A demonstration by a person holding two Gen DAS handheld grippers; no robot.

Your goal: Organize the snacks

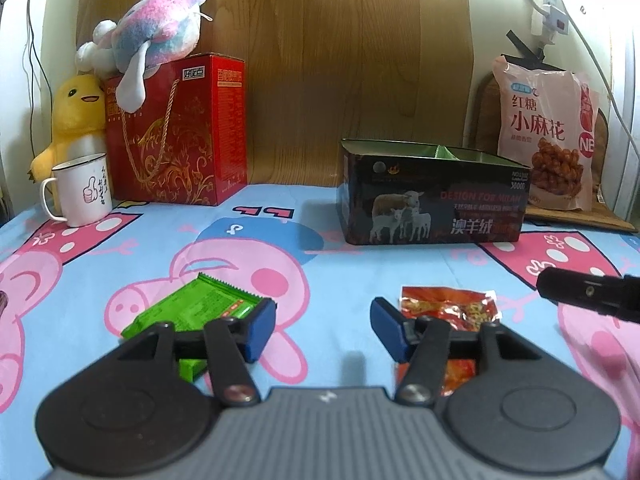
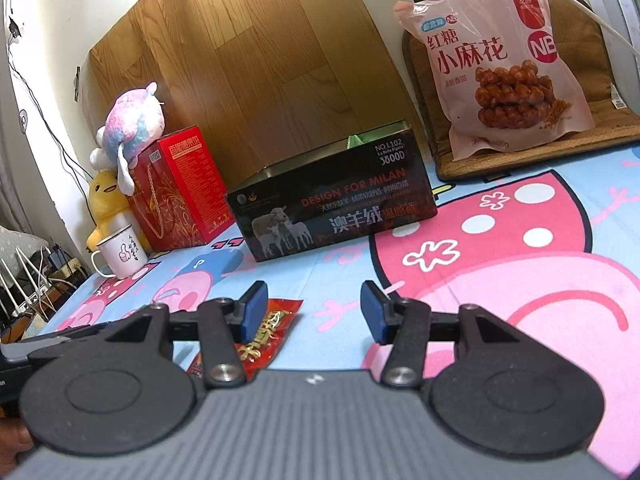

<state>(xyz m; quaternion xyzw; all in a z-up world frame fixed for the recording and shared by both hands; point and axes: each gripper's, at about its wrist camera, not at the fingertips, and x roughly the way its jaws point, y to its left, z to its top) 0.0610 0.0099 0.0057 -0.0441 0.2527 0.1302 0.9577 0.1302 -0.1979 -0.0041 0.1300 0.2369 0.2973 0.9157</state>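
Observation:
A green snack packet [image 1: 192, 312] lies on the cartoon-print sheet under my left gripper's left finger. A red snack packet [image 1: 448, 306] lies under its right finger; it also shows in the right wrist view [image 2: 276, 326]. My left gripper [image 1: 323, 330] is open and empty, low over the sheet between the two packets. My right gripper [image 2: 314, 312] is open and empty, with the red packet by its left finger. A dark open box [image 1: 432, 208] with a sheep print stands beyond, with something green inside; it also shows in the right wrist view [image 2: 332, 204].
A large pink bag of twisted dough snacks [image 1: 548, 132] leans at the back right on a brown mat [image 2: 520, 160]. A red gift box [image 1: 176, 132] with a plush toy [image 1: 152, 40], a yellow duck plush [image 1: 76, 120] and a white mug [image 1: 80, 190] stand back left. My right gripper's body [image 1: 592, 292] shows at the right edge.

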